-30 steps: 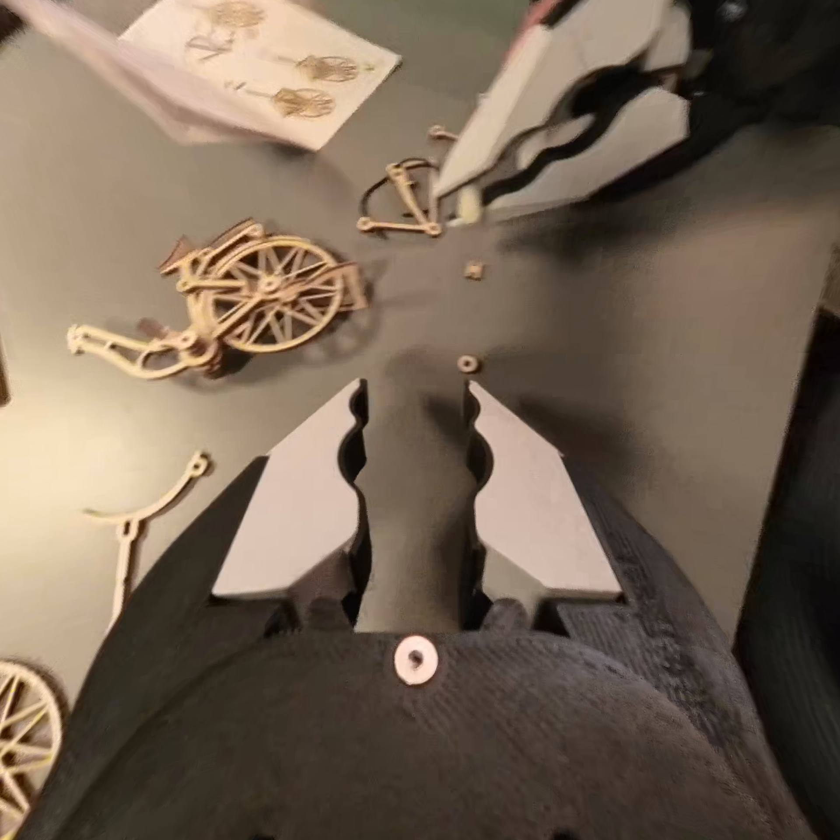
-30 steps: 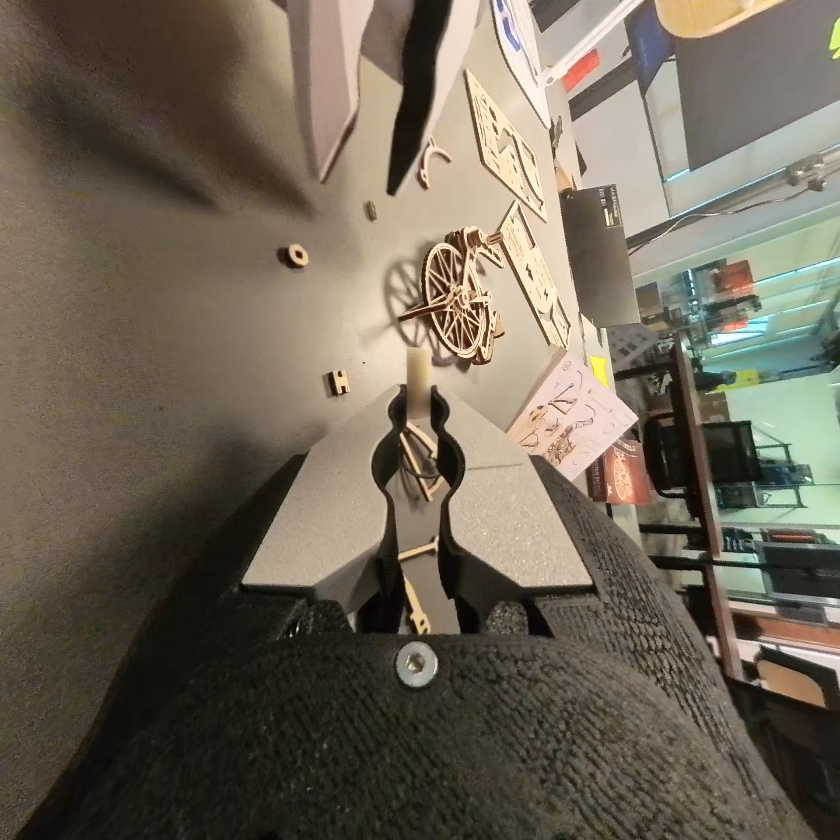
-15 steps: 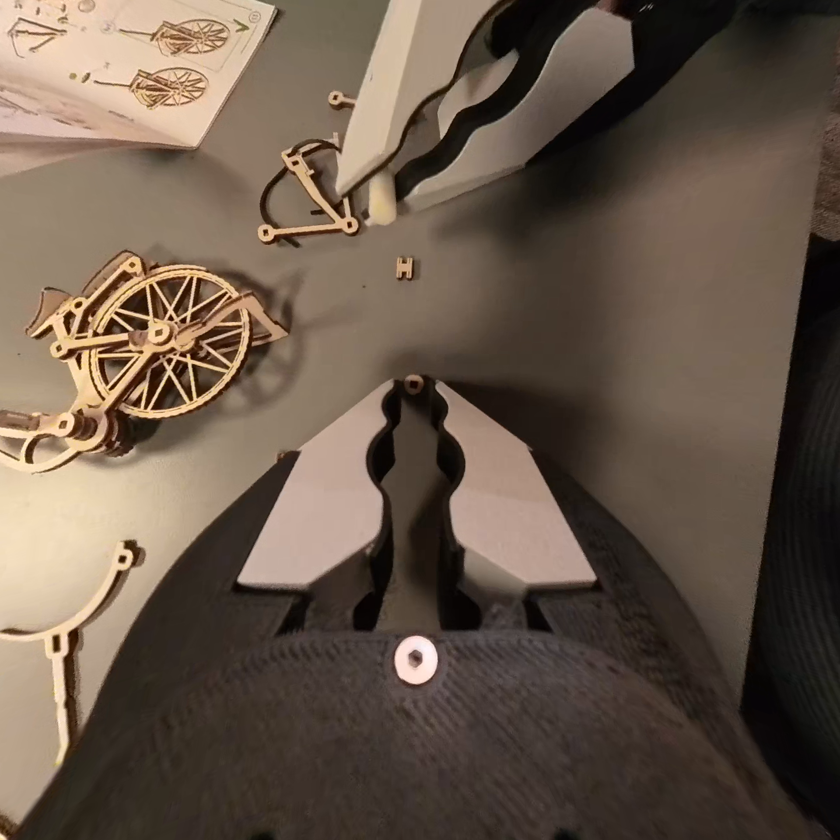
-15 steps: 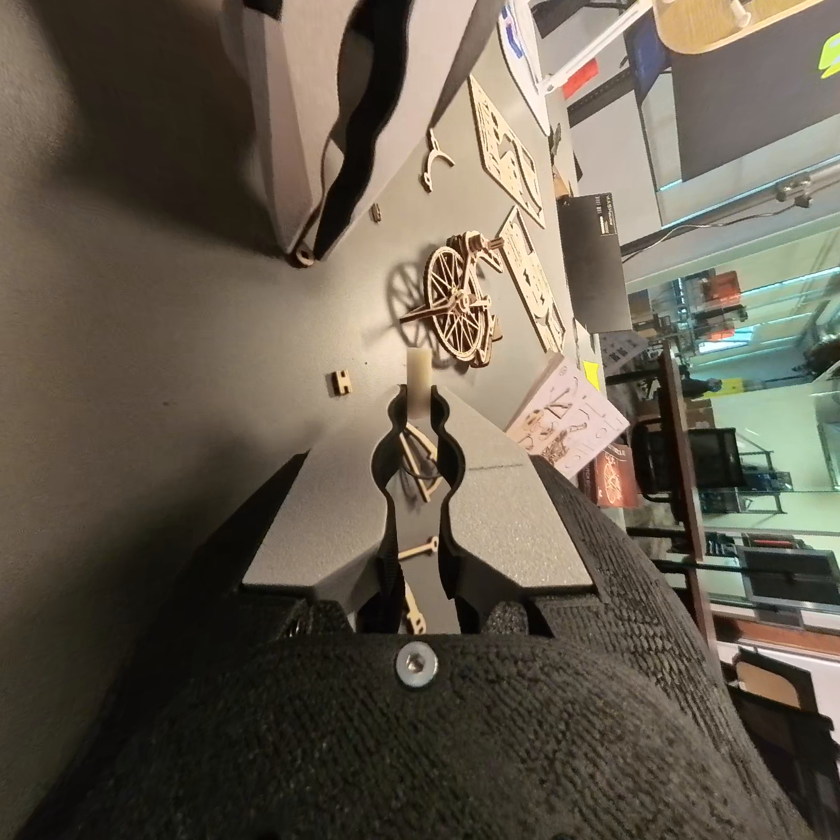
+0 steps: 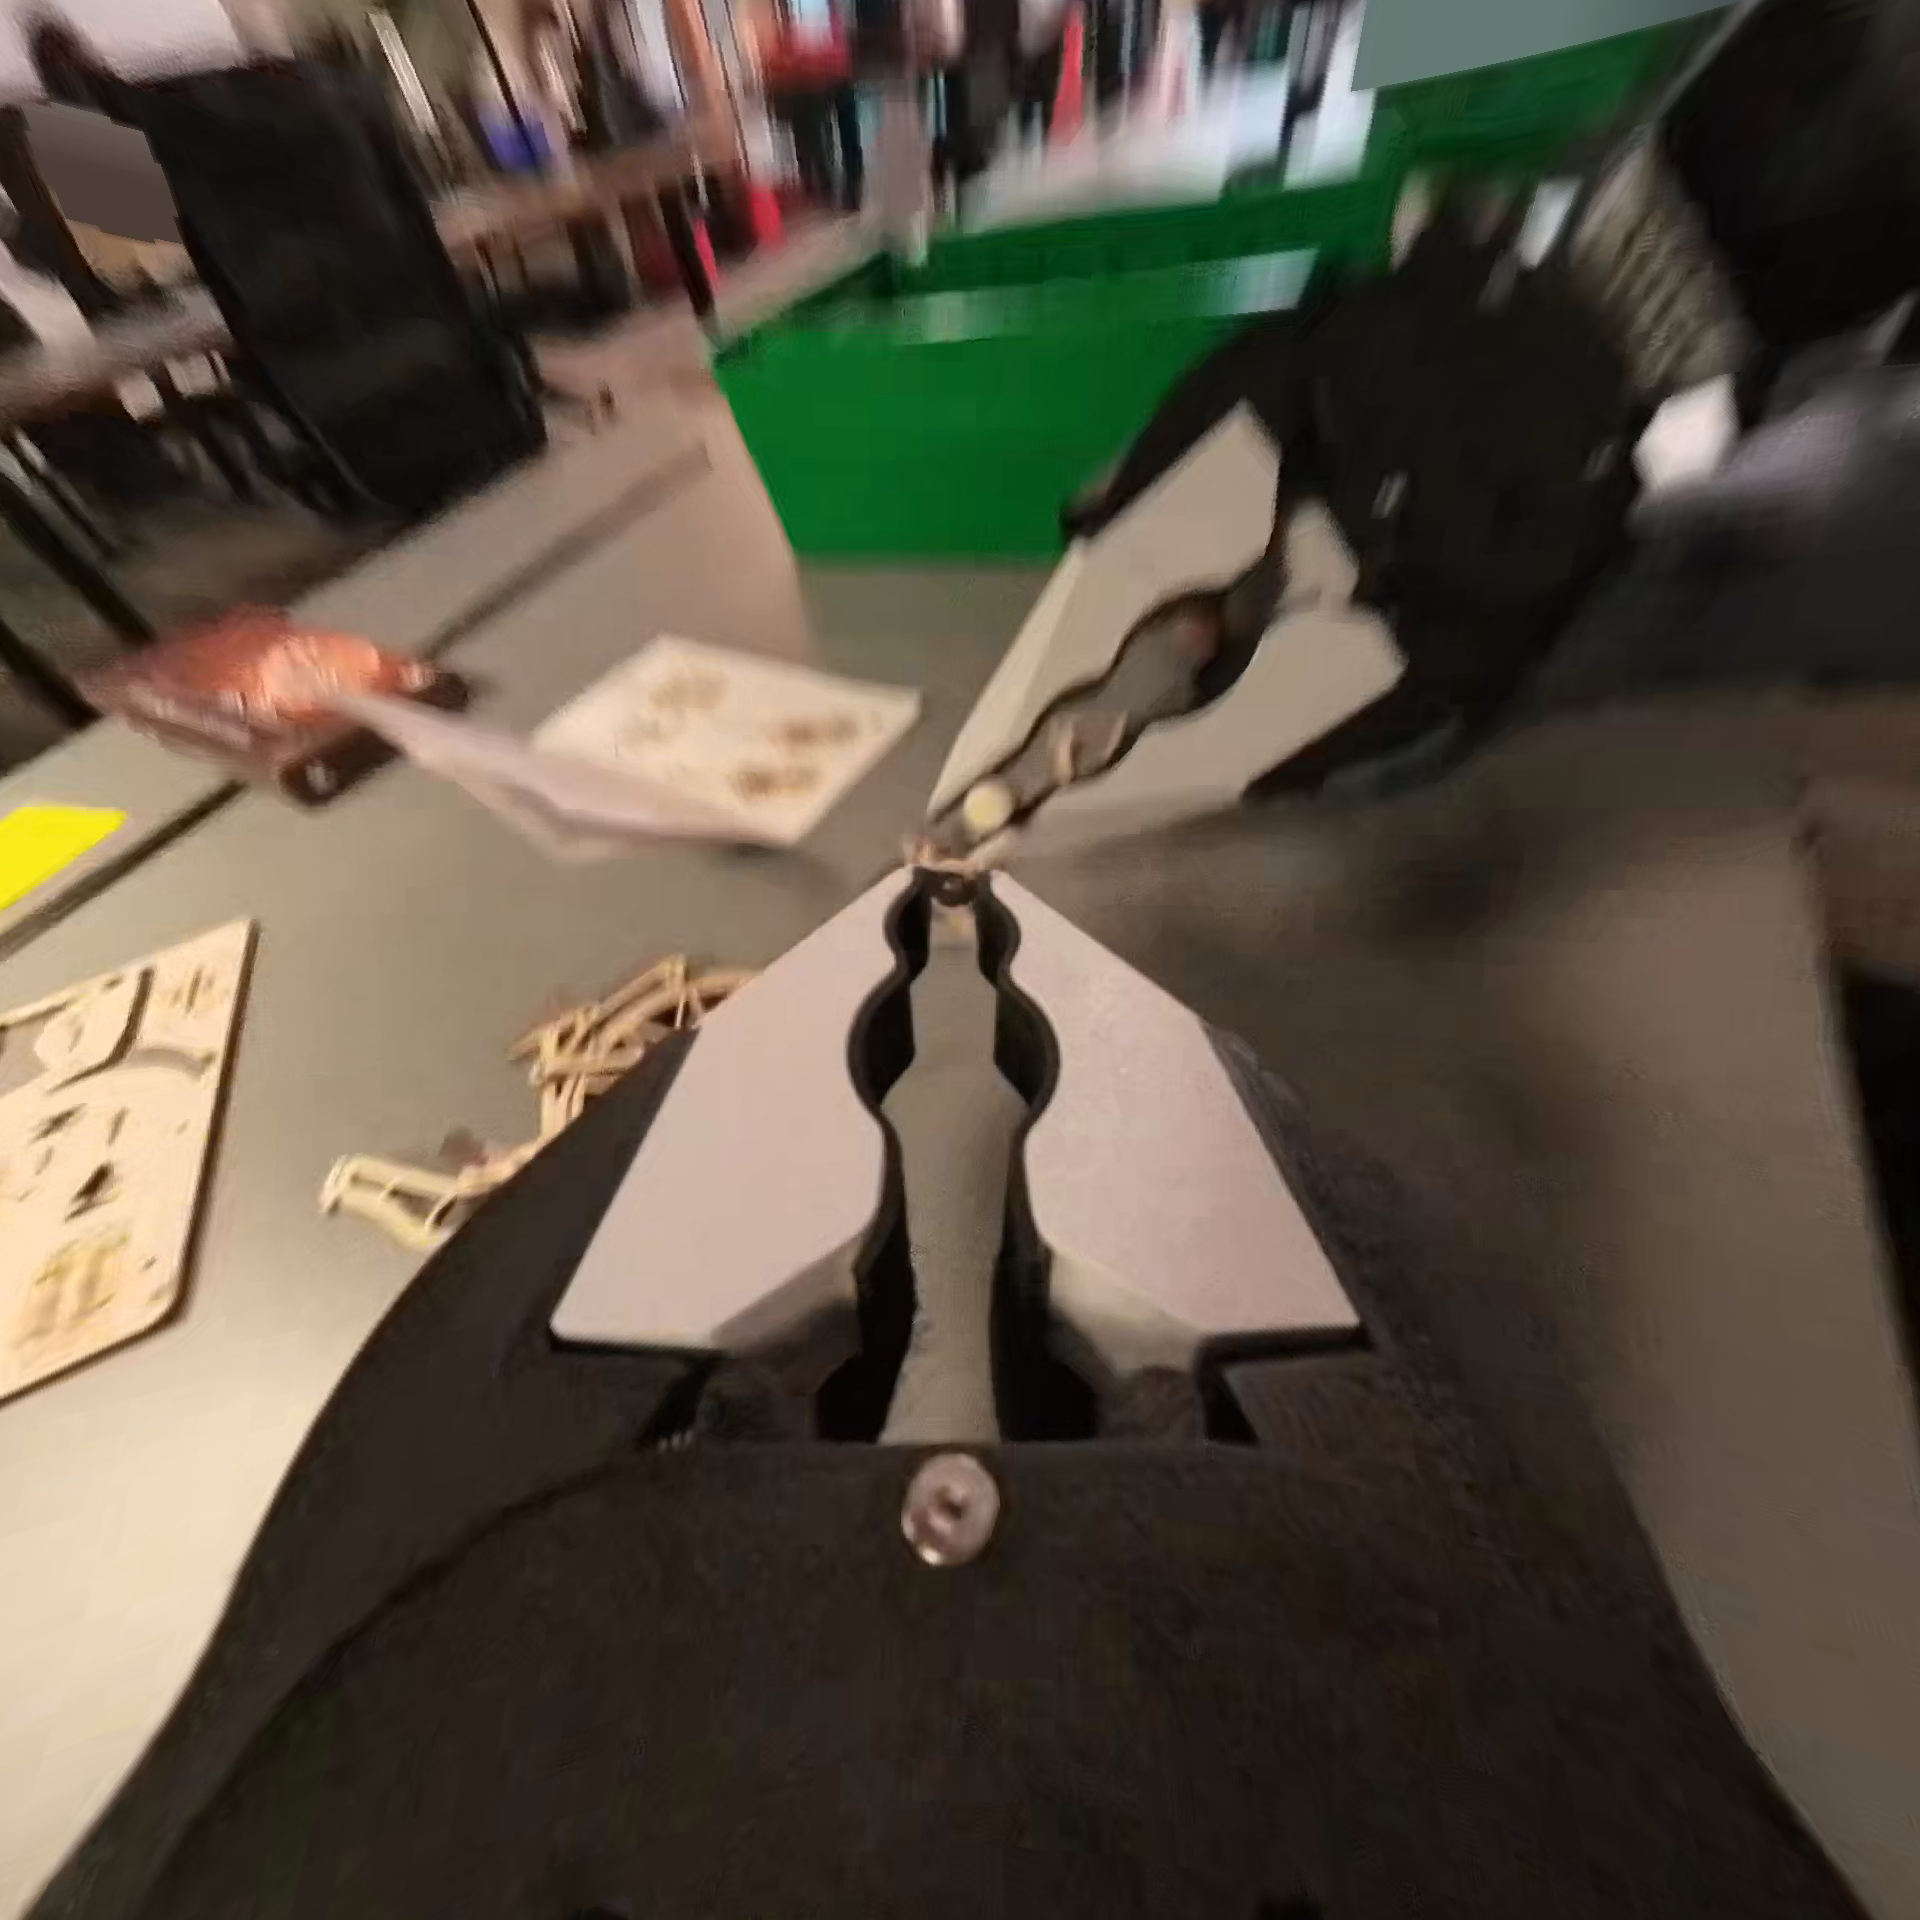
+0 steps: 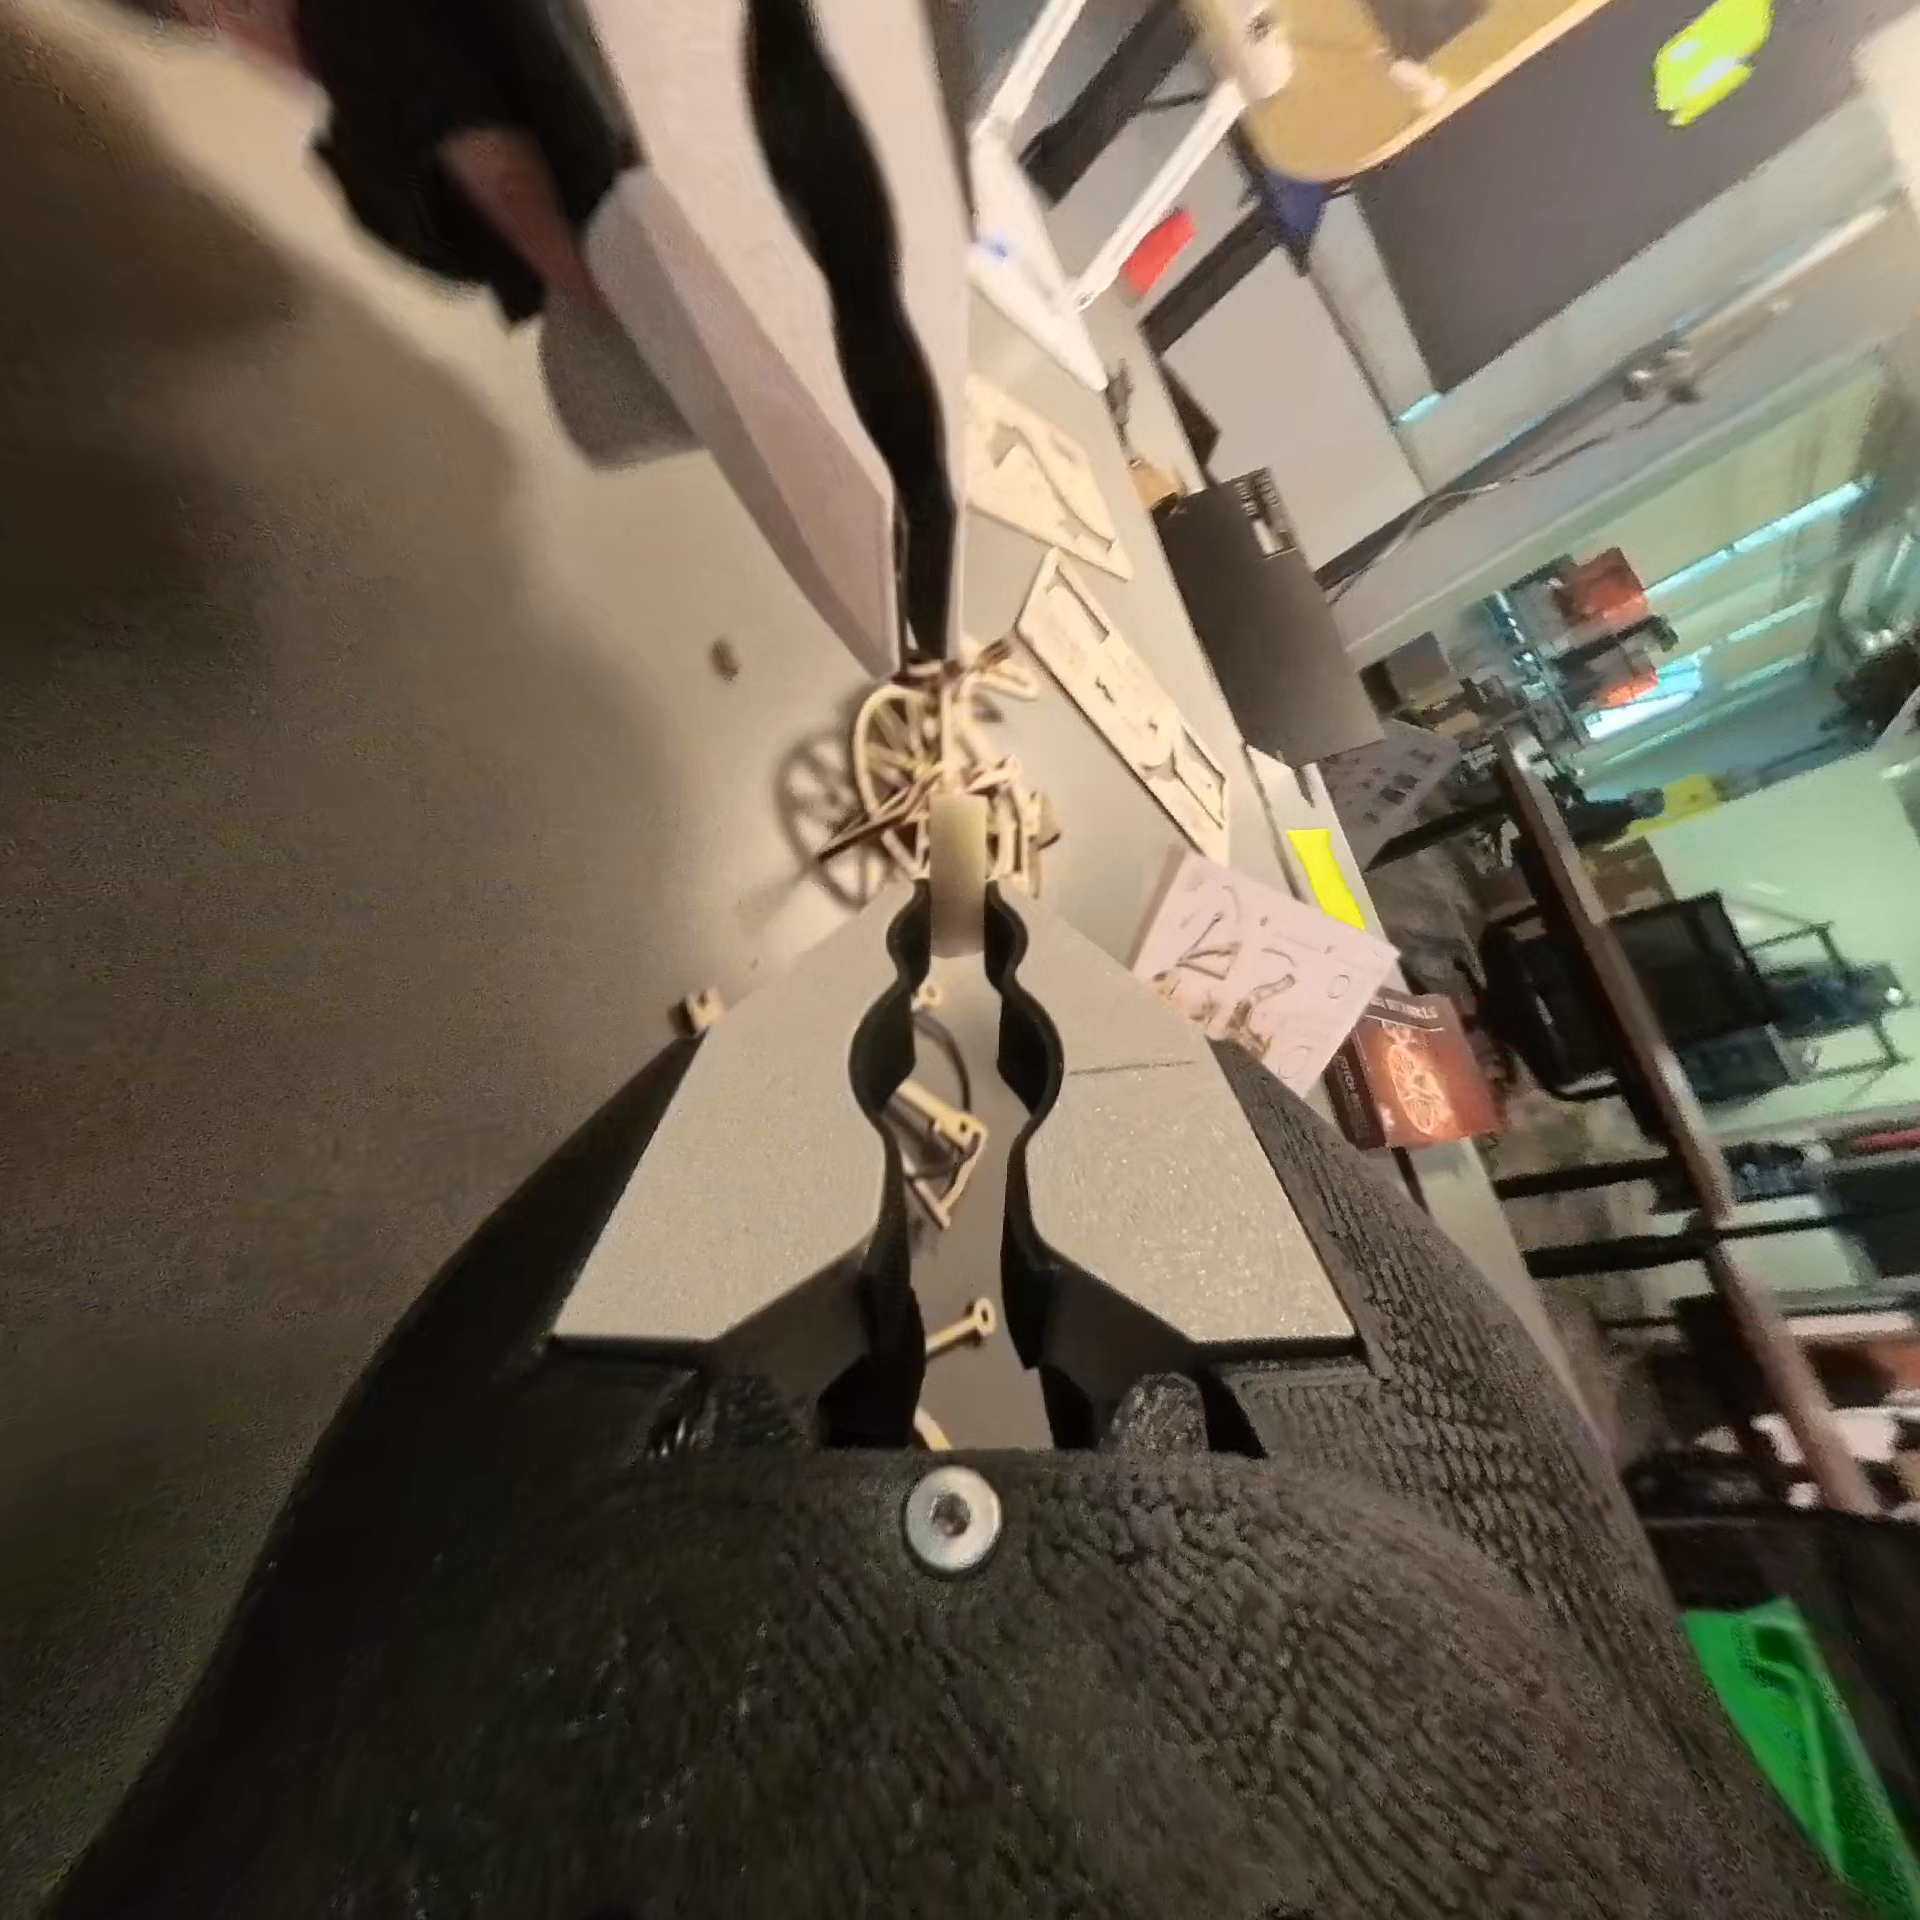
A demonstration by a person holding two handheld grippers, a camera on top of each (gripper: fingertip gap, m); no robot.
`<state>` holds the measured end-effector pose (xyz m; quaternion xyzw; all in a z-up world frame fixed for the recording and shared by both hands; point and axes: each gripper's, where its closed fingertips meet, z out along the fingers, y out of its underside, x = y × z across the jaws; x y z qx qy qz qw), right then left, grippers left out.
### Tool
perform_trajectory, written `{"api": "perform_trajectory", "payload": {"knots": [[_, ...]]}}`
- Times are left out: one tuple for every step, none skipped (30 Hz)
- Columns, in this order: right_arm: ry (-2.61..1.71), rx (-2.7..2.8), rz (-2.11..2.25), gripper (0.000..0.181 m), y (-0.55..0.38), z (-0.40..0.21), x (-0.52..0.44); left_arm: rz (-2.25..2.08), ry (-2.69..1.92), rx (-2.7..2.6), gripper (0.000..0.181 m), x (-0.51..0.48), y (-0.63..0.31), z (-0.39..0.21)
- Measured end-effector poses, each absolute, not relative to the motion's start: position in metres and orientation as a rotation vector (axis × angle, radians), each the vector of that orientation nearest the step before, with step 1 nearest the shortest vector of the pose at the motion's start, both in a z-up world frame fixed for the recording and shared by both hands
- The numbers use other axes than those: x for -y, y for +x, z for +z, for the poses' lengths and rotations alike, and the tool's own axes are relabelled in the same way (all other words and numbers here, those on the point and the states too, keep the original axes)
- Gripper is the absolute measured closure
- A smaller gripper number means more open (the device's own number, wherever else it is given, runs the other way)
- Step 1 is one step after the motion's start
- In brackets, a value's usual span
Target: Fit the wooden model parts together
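Note:
My left gripper (image 5: 948, 883) is shut on a small wooden ring (image 5: 948, 890) and holds it off the grey table (image 5: 416, 935). My right gripper (image 6: 954, 906) is shut on a pale round peg (image 6: 954, 852). In the left wrist view the right gripper (image 5: 982, 821) comes in from the upper right, its peg (image 5: 985, 802) just above the ring, tips almost touching. In the right wrist view the left gripper (image 6: 916, 646) hangs from the top, ending just beyond the peg. A part-built wooden bicycle (image 6: 883, 769) lies on the table behind; it also shows in the left wrist view (image 5: 613, 1029). The left wrist view is blurred.
An instruction sheet (image 5: 727, 732) lies behind the grippers. Flat wooden part sheets (image 5: 94, 1143) lie at the left, and show in the right wrist view (image 6: 1122, 675). Loose wooden parts (image 6: 940, 1132) lie under my right gripper. A green bin (image 5: 987, 416) stands beyond the table edge. The grippers' ends are close to 4 cm from one another. Both grippers' tips are roughly 8 cm from the part-built wooden bicycle (image 6: 883, 769).
My left gripper closed on the small ring, lifted it off the table and tilted up toward the right gripper's peg. The right gripper kept hold of the peg and rose a little.

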<state>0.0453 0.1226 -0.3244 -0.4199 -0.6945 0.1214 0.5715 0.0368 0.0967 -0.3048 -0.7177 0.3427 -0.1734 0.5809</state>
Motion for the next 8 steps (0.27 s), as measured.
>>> {"api": "perform_trajectory", "payload": {"knots": [[-1.011, 1.573, 0.310, 0.174, 0.043, -0.315, -0.125, -0.518, -1.598, -0.728, 0.174, -0.094, 0.042, -0.289], [-1.029, 1.516, 0.316, 0.174, 0.041, -0.306, -0.129, -0.653, -1.534, -0.651, 0.174, -0.091, 0.046, -0.275], [-1.032, 1.468, 0.314, 0.174, 0.038, -0.296, -0.131, -0.787, -1.472, -0.562, 0.174, -0.090, 0.047, -0.262], [-1.031, 1.419, 0.311, 0.174, 0.036, -0.285, -0.132, -0.918, -1.399, -0.471, 0.175, -0.090, 0.045, -0.249], [-1.026, 1.370, 0.304, 0.174, 0.034, -0.273, -0.132, -1.033, -1.325, -0.373, 0.174, -0.091, 0.041, -0.237], [-1.014, 1.328, 0.289, 0.174, 0.032, -0.262, -0.131, -1.137, -1.245, -0.285, 0.174, -0.091, 0.035, -0.225], [-0.999, 1.283, 0.263, 0.174, 0.032, -0.251, -0.131, -1.219, -1.170, -0.205, 0.174, -0.093, 0.028, -0.216], [-0.981, 1.245, 0.241, 0.173, 0.032, -0.240, -0.129, -1.273, -1.111, -0.147, 0.174, -0.094, 0.022, -0.209]]}}
